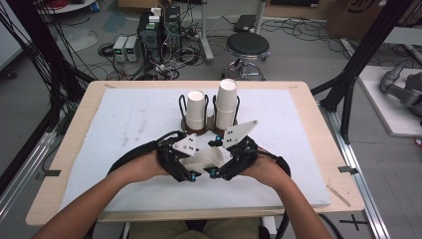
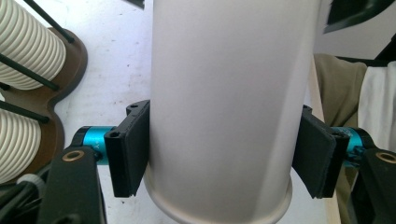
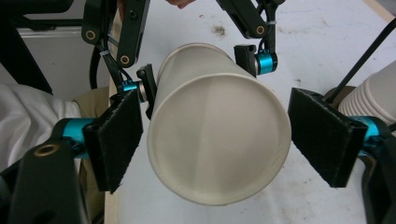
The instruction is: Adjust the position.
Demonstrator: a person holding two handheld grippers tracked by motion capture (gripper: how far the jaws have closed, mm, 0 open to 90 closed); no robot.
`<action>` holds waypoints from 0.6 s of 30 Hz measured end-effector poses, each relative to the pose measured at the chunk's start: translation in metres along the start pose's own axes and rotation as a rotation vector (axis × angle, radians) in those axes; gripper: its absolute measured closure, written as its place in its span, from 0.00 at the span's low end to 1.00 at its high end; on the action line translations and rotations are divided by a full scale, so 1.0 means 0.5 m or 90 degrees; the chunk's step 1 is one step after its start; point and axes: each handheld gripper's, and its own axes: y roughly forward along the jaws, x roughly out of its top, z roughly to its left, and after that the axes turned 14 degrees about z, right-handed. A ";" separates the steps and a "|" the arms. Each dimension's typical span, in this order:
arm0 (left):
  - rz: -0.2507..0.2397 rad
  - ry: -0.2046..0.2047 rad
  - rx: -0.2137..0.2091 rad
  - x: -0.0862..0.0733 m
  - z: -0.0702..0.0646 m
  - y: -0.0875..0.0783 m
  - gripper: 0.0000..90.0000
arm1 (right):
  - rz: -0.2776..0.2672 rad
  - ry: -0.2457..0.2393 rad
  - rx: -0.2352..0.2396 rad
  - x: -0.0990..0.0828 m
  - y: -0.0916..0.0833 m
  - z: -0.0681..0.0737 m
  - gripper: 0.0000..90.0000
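White paper cup (image 1: 205, 158) lay on its side in mid-air between the 2 grippers, low over the near part of the white mat (image 1: 124, 124), as the high view showed. Left gripper (image 1: 191, 175) and right gripper (image 1: 215, 173) met at the cup, each in 1 of the person's hands. Behind them stood a brown cup holder (image 1: 199, 125) with 2 stacks of paper cups (image 1: 196, 107) in wire frames.

Left gripper view: the left gripper (image 2: 224, 154) was clamped across the cup (image 2: 224, 102), both black pads pressed against its wall just above the rolled rim. Ribbed cup stacks (image 2: 23, 51) on the brown base showed at the left edge.

Right gripper view: the cup's (image 3: 217, 144) base faced the camera, sitting between the right gripper's (image 3: 217, 140) pads. Left pad touched or nearly touched the wall; right pad stood apart with a visible gap, so the jaws were spread and not gripping. Farther off, the left gripper (image 3: 203, 77) held the cup's far end. Another cup stack (image 3: 373, 100) sat at the right edge.
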 end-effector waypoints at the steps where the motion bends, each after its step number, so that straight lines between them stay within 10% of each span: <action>1: -0.001 0.002 0.000 0.000 0.000 0.000 0.32 | 0.001 -0.001 0.001 0.000 0.002 -0.001 0.23; 18: -0.036 0.016 -0.013 -0.009 -0.003 0.011 0.31 | 0.023 -0.026 0.027 0.004 0.006 0.000 0.39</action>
